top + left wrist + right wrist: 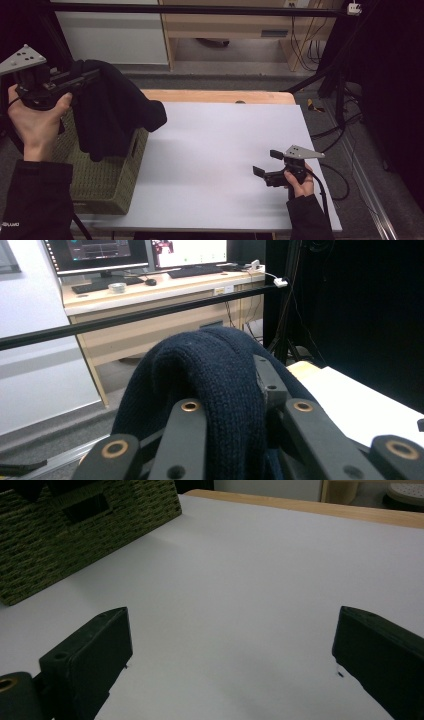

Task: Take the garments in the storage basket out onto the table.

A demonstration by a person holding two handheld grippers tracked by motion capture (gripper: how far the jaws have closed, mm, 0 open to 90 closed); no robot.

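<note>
Dark navy knitted garment (112,112) is draping over the left gripper (92,75), hiding its tips; it is also covering the woven olive-green basket's (107,182) opening, contents untellable.

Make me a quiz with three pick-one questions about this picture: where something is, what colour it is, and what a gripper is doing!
1. Where does the sweater hang?
A. over the basket
B. on the floor
C. at the table's right edge

2. What colour is the sweater?
A. red
B. dark navy
C. yellow

3. How is the right gripper?
A. shut on the sweater
B. shut on the basket
C. open, holding nothing

Answers: 1 A, the left gripper holds it up above the woven basket. 2 B, the knit looks dark blue. 3 C, its jaws stand wide apart over the white table.
</note>
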